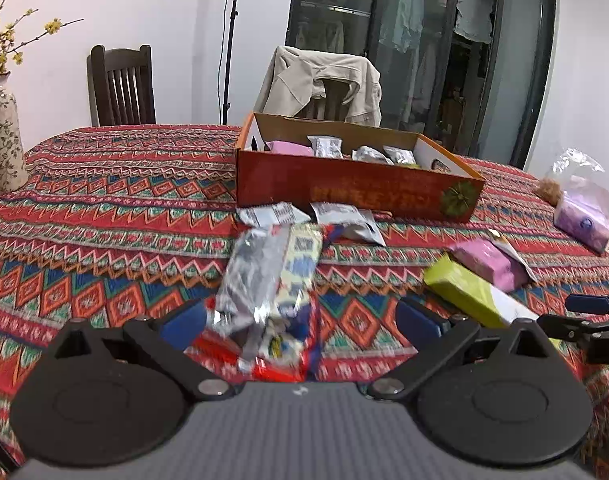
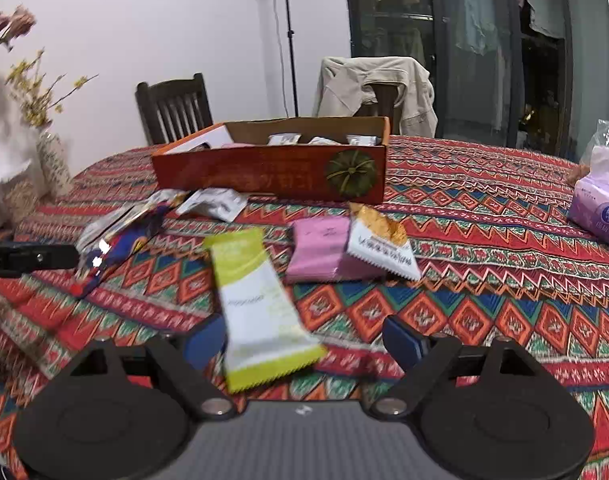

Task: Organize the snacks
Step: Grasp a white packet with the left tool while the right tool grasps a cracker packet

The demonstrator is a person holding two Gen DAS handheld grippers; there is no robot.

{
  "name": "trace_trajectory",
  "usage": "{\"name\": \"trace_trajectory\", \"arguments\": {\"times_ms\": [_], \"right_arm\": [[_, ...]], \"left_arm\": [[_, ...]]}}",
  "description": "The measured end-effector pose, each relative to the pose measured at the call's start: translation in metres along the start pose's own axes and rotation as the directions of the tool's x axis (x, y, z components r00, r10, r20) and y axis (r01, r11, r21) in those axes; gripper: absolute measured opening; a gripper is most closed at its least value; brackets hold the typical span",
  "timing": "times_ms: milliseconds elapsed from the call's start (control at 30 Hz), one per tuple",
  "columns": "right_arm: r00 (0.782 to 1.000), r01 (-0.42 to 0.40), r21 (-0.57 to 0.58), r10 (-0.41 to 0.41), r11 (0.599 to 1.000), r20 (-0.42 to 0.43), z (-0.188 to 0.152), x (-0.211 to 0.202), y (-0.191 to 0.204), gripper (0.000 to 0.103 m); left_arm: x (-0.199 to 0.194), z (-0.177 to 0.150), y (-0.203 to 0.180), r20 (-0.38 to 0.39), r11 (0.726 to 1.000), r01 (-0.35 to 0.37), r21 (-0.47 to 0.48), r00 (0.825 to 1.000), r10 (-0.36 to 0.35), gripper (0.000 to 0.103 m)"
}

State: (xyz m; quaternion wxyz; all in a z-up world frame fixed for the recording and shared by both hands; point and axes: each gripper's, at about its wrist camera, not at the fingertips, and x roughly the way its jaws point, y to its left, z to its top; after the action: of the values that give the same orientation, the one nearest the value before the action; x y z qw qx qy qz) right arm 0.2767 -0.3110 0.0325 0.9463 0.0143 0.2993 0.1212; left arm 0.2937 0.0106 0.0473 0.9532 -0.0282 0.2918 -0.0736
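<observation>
An orange cardboard box (image 1: 344,184) with several snack packets inside stands on the patterned tablecloth; it also shows in the right wrist view (image 2: 264,176). My left gripper (image 1: 300,320) is open around a silver, blue and red snack packet (image 1: 272,280) that lies between its fingers. My right gripper (image 2: 304,340) is open, with a green and white packet (image 2: 256,304) lying between its fingers. A pink packet (image 2: 316,252) and a white and orange packet (image 2: 380,244) lie just beyond. Two silver packets (image 1: 336,216) lie in front of the box.
A purple tissue pack (image 2: 600,208) sits at the table's right. A floral vase (image 1: 2,140) with yellow flowers stands at the left. Two chairs stand behind the table, one (image 1: 324,80) draped with a beige jacket. A light stand (image 1: 228,40) rises by the wall.
</observation>
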Motion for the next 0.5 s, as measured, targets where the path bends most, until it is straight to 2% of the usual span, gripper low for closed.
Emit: {"name": "trace_trajectory", "arguments": {"times_ms": [100,300,500], "right_arm": [[1.000,0.019,0.016,-0.019,1.000,-0.001,0.012,0.013,-0.013,0.084],[1.000,0.014,0.095,-0.014,0.995,0.005,0.042,0.046,-0.048,0.078],[1.000,-0.024,0.195,0.028,0.980,-0.015,0.060,0.080,-0.076,0.072]], "left_arm": [[0.018,0.014,0.007,-0.002,1.000,-0.015,-0.009,1.000,0.015,0.103],[0.061,0.050,0.019,-0.036,1.000,0.000,-0.031,0.999,-0.001,0.101],[0.109,0.079,0.030,-0.115,0.997,0.031,-0.068,0.993,-0.038,0.086]]}}
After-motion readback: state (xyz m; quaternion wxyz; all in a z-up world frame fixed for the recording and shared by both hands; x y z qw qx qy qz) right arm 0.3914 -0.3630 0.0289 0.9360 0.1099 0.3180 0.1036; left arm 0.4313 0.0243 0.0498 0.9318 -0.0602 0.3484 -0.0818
